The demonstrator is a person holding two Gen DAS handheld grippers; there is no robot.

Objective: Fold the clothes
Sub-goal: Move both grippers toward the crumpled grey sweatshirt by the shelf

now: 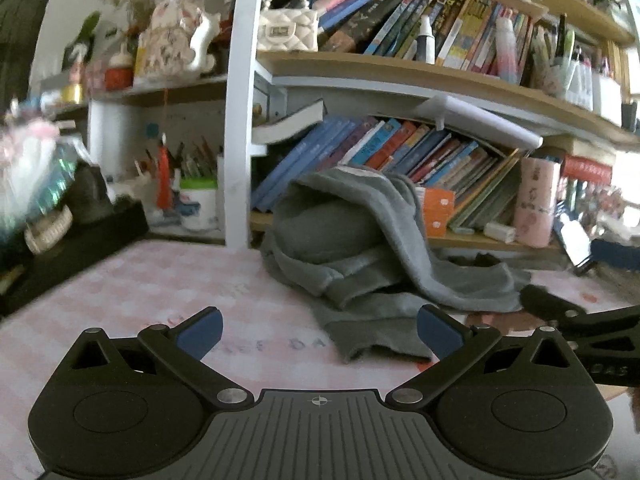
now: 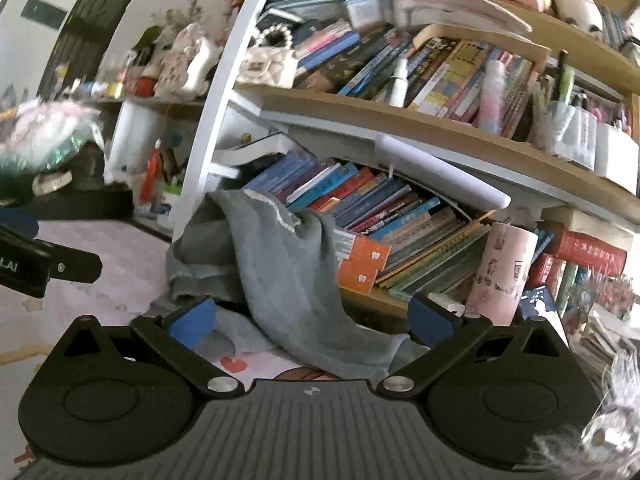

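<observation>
**Approach Geometry: Grey Garment Ahead of Both Grippers**

We are holding both grippers over the pink checked table cover point(image 1: 140, 280), and both are facing the bookshelf point(image 1: 400, 66). We are seeing the left gripper point(image 1: 318, 334) with its jaws spread wide and nothing between them. The right gripper point(image 2: 310, 320) is likewise standing wide open and empty, although garment cloth is showing in the gap beyond its blue pads point(image 2: 192, 322).

We are locating the grey garment point(image 1: 360, 248) as a crumpled heap on the cover, with its upper part leaning against the lower row of books point(image 1: 420, 156). From the left gripper it is lying ahead and slightly to the right, with a loose hem point(image 1: 372, 340) reaching toward the jaws. From the right gripper it is lying ahead and to the left, and a long limb of cloth point(image 2: 304, 300) is running down from the books toward the jaws. We are judging that limb to be the long axis, and the right gripper to be nearer to it.

We are counting:
- One garment.
- Two grippers, both unloaded.
- One pink cup point(image 2: 504, 272), standing to the right of the heap.

We are judging the fold as not yet started.
</observation>
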